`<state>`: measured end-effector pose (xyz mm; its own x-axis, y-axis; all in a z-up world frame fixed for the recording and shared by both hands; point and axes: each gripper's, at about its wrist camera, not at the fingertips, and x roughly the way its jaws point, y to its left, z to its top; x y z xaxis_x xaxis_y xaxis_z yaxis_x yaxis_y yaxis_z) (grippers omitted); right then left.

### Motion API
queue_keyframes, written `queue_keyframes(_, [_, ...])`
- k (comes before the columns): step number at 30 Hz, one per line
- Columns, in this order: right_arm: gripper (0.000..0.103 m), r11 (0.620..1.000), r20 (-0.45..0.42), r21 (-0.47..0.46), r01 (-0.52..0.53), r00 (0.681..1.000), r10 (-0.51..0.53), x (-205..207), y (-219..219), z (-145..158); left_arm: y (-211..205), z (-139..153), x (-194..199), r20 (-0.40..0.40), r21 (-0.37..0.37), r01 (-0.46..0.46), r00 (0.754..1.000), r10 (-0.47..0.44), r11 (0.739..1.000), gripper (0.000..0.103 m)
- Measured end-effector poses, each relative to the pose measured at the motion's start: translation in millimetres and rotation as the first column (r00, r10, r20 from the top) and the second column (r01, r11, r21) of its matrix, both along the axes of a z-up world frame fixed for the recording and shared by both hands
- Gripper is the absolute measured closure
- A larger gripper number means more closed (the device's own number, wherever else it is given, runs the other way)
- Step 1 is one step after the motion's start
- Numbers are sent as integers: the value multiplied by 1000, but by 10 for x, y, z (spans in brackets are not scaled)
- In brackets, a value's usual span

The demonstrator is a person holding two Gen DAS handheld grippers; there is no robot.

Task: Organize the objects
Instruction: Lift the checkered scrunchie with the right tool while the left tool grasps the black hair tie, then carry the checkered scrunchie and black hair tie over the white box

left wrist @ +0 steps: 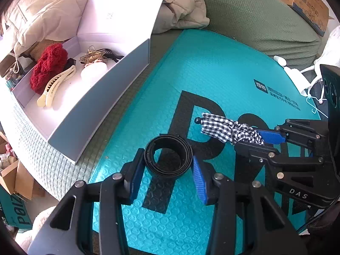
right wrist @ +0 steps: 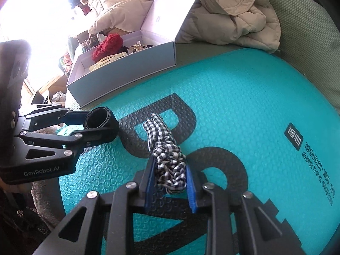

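My left gripper [left wrist: 167,170] is shut on a coiled black band [left wrist: 169,156], lifted over the teal bubble mailer [left wrist: 212,68]; the same coil [right wrist: 98,118] shows between its fingers in the right wrist view. My right gripper [right wrist: 170,180] is shut on a black-and-white gingham scrunchie [right wrist: 167,155], whose loose tail hangs forward. From the left wrist view the scrunchie [left wrist: 225,128] juts left out of the right gripper [left wrist: 260,139]. The open white box [left wrist: 102,104] lies to the upper left with a red fuzzy scrunchie [left wrist: 48,68], a cream hair claw [left wrist: 56,86] and other small accessories inside.
The box's lid [left wrist: 119,6] stands up behind it. Beige padded coats [right wrist: 233,12] lie heaped on the green cushion [left wrist: 255,21] behind the mailer. A cardboard box [left wrist: 306,2] sits at the far right. White cables and a charger [left wrist: 297,74] lie at the mailer's right edge.
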<state>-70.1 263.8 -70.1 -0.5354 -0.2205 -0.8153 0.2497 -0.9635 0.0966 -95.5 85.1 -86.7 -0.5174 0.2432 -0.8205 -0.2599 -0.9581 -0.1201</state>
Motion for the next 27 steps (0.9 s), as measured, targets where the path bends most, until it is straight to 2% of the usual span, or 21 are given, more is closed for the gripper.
queue_keyframes(13, [78,995,-70,39,-86,994,89,-135,-403,394,-407,394,51,-38,-6,-107,994,107,994,62])
queue_keyframes(27, [78,981,-163,69,-180,968,189,-397,-782,914,-827,794,-59,-66,-15,-213,975,212,977,62])
